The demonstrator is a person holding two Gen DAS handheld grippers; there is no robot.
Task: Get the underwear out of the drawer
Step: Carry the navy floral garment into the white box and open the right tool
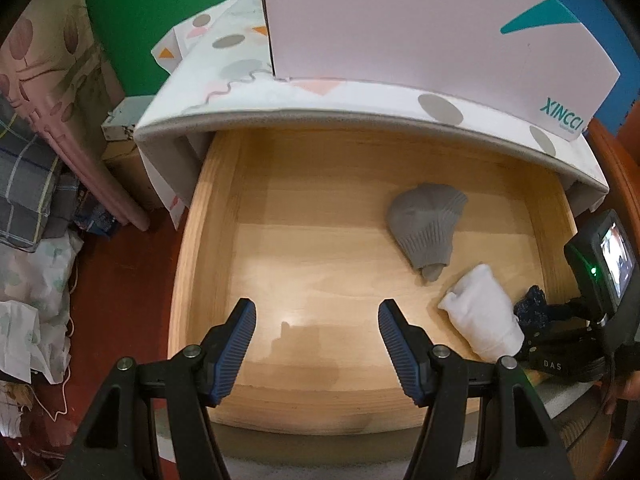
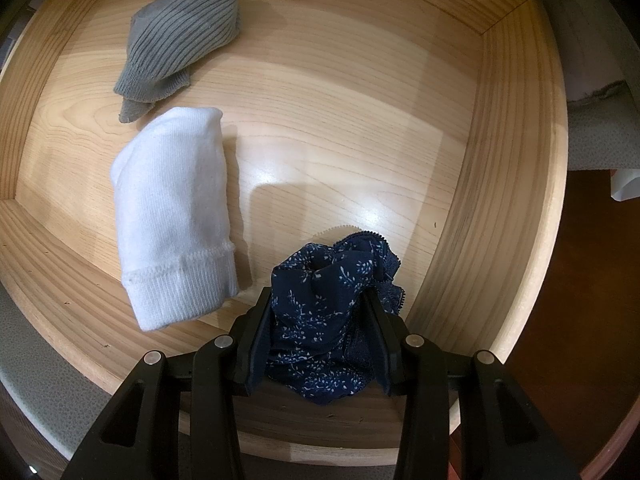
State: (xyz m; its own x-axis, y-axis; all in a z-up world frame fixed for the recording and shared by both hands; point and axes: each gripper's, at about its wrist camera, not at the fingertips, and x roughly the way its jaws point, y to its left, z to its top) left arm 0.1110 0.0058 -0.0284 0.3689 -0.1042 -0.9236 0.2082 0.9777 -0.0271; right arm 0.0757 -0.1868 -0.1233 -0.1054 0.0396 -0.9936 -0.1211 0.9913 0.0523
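Note:
The wooden drawer (image 1: 208, 216) stands pulled out, its pale floor (image 2: 360, 128) mostly bare. In the right wrist view my right gripper (image 2: 318, 296) is shut on the navy flower-print underwear (image 2: 320, 320), bunched between its jaws near the drawer's front right corner. The same gripper (image 1: 560, 344) shows at the right edge of the left wrist view, with a bit of the underwear (image 1: 530, 306) beyond it. My left gripper (image 1: 317, 312) hangs open over the drawer's front left, nothing between its blue-padded fingers.
A white sock roll (image 2: 176, 216) lies just left of the underwear, a grey ribbed one (image 2: 180, 40) farther back. A white box (image 1: 420, 24) sits on the patterned dresser top (image 1: 224, 80). Cloth piles (image 1: 32, 240) crowd the red floor at left.

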